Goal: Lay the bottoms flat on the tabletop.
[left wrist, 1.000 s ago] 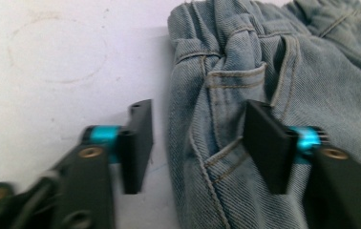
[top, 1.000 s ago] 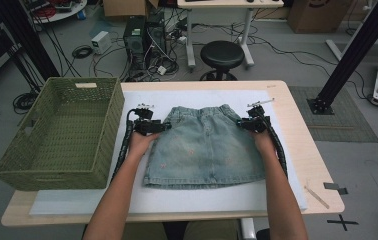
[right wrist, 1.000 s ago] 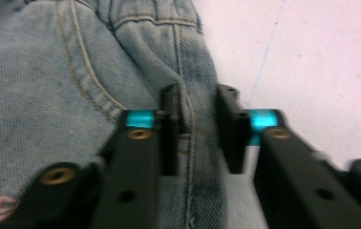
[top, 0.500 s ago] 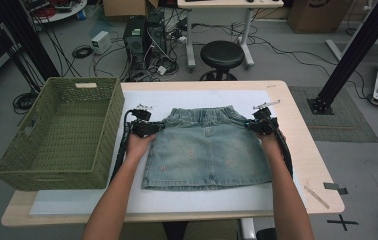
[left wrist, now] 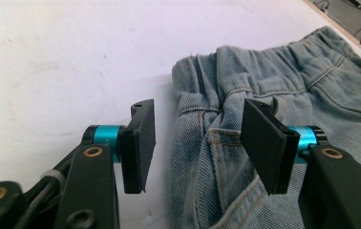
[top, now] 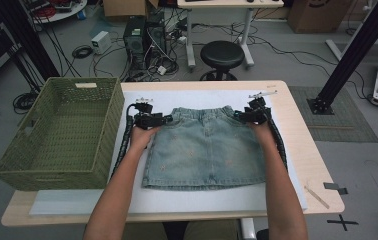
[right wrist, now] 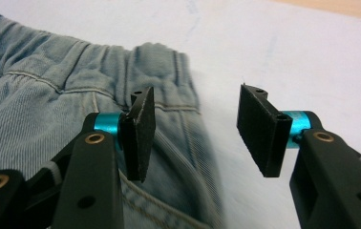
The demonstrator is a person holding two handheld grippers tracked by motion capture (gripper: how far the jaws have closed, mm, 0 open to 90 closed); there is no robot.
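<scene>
From the high view we see the denim skirt (top: 206,147) lying flat on the white sheet (top: 187,200) that covers the bench (top: 309,165), waistband away from us, hem toward us. The green basket (top: 57,132) stands just beside it on the left. Our left gripper (top: 164,120) sits at the left corner of the waistband and our right gripper (top: 239,116) at the right corner. Compared with a second ago, both hands have slid up from the skirt's sides to these top corners, the right one also drawing outward, so we judge the smoothing is done and a two-corner grasp is being set up, likely for a fold.

In the left gripper view, our left gripper (left wrist: 197,143) has its jaws wide, straddling the edge of the skirt (left wrist: 264,95): one jaw hangs over bare sheet (left wrist: 73,57), the other over the denim near the side seam. Nothing is pinched yet.

In the right gripper view, our right gripper (right wrist: 195,131) mirrors that, jaws wide, one above the skirt (right wrist: 35,95) and one above the sheet (right wrist: 288,52), the gathered waistband corner between them and unheld.

We reckon both jaws must drop and close on the cloth together.
</scene>
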